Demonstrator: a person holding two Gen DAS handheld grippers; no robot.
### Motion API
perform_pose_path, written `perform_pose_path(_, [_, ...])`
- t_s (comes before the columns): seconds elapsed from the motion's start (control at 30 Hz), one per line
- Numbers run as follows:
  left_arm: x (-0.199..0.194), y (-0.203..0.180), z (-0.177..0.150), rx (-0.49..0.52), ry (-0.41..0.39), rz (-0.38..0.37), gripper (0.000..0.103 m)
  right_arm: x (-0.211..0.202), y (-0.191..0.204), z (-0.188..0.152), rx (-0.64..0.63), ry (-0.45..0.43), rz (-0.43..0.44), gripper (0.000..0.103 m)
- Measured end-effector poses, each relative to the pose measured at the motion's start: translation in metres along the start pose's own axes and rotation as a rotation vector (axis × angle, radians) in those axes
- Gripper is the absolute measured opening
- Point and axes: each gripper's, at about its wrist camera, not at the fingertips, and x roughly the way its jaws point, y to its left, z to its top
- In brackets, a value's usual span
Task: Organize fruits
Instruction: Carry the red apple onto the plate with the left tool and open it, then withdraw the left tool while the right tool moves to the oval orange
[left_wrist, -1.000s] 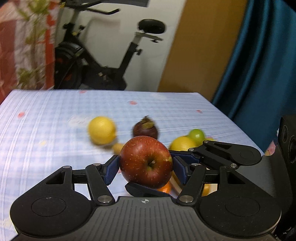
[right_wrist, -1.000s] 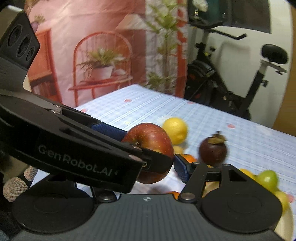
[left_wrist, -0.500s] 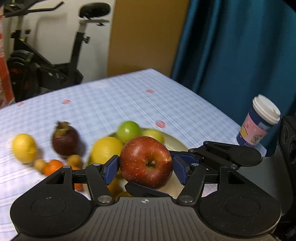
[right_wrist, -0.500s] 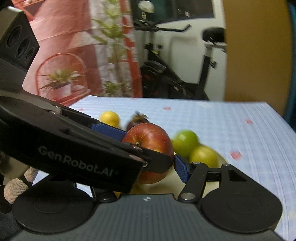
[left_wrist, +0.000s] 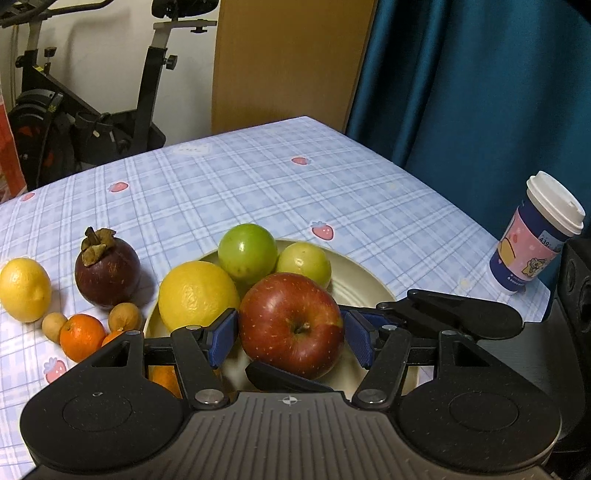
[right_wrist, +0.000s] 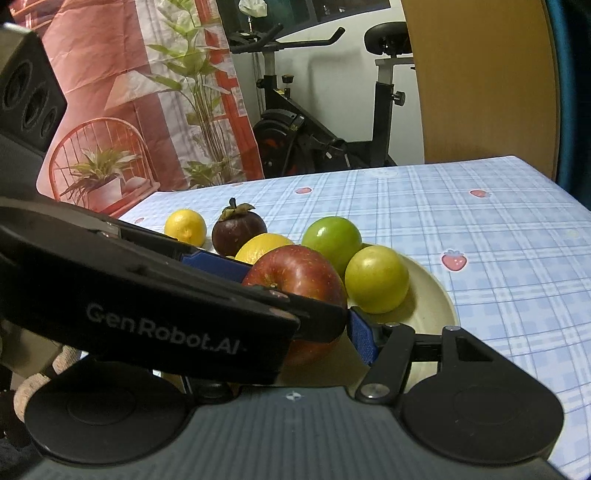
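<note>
Both tools clamp one red apple (left_wrist: 291, 325) over the plate (left_wrist: 364, 273), left tool (left_wrist: 290, 334) blocking right tool (right_wrist: 295, 317), orange half hidden.

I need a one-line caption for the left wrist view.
Both grippers hold a red apple over a cream plate with a yellow lemon and two green fruits.
</note>
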Motion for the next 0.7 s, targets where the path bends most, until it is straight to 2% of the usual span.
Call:
perform_pose_path(0.1, [-0.002, -0.001, -0.003, 0.000, -0.009, 0.006, 0.065, 0.003, 0.002, -0.002, -0.007, -0.001, -0.014, 0.064])
perform_pose_path(0.3, [-0.010, 0.003, -0.016, -0.061, -0.044, 0.003, 0.064, 0.006, 0.009, -0.004, -0.051, -0.011, -0.030, 0.064])
perform_pose_path(0.7, [-0.042, 0.009, -0.031, -0.122, -0.182, 0.057, 0.064, 0.007, 0.021, -0.006, -0.151, -0.051, -0.080, 0.066])
